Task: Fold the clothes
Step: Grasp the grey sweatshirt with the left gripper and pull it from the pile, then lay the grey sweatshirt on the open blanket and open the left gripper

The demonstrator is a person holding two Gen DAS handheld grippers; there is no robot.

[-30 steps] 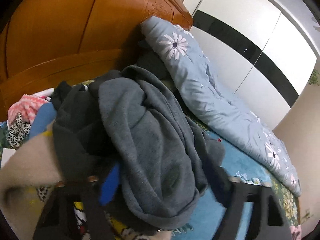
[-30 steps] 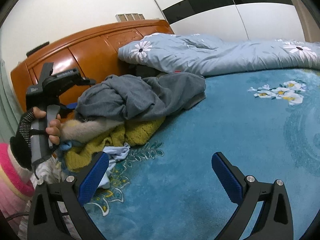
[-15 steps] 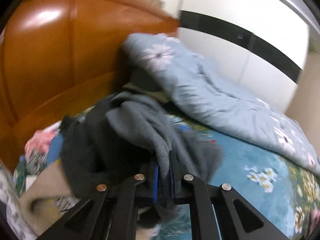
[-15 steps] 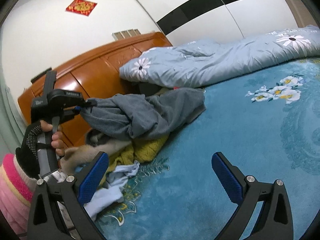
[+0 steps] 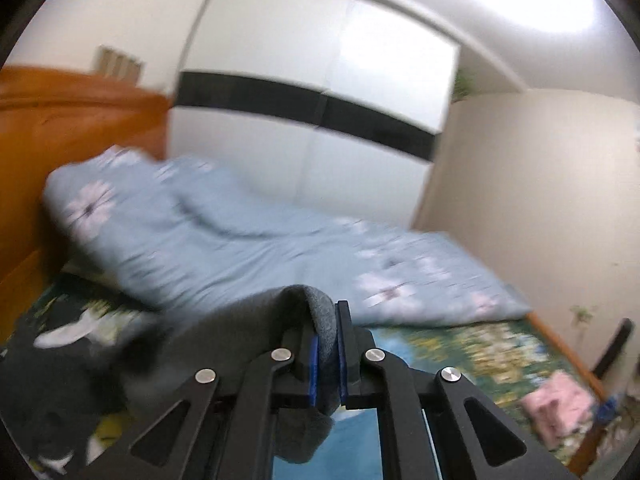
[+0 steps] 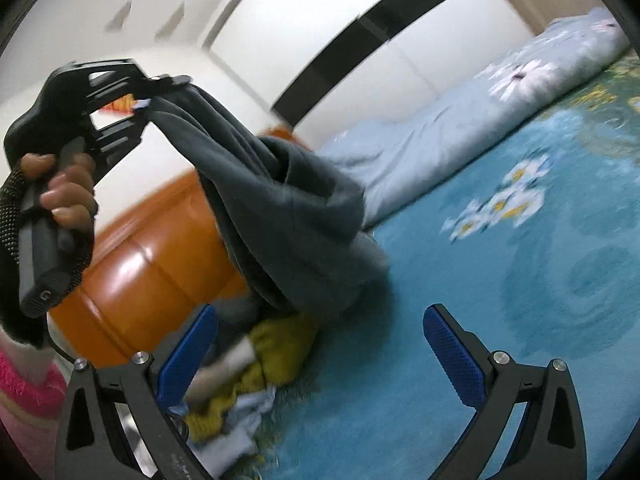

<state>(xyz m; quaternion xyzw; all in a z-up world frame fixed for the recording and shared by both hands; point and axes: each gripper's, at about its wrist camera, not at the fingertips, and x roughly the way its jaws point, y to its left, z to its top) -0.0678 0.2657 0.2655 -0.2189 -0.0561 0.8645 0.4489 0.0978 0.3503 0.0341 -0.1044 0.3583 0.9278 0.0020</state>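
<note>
A dark grey fleece garment [image 6: 280, 216] hangs in the air above the bed, its lower end still trailing on the clothes pile. My left gripper [image 5: 327, 344] is shut on a fold of the grey garment [image 5: 324, 320]; in the right wrist view the left gripper [image 6: 160, 88] sits high at the upper left, held by a gloved hand [image 6: 56, 192]. My right gripper [image 6: 320, 352] is open low over the blue bedspread [image 6: 520, 300], with nothing between its fingers. A yellow knit piece [image 6: 276, 356] and pale clothes [image 6: 240, 432] lie under the hanging garment.
A light blue flowered duvet [image 5: 224, 236] lies rolled along the far side of the bed. An orange wooden headboard [image 6: 152, 264] stands at the left. A white wardrobe with a black stripe [image 5: 304, 104] fills the back wall. A pink item [image 5: 556, 404] lies at the bed's right edge.
My left gripper went from open at the pile to shut on the grey garment, then rose and lifted it. The right gripper stayed open and tilted.
</note>
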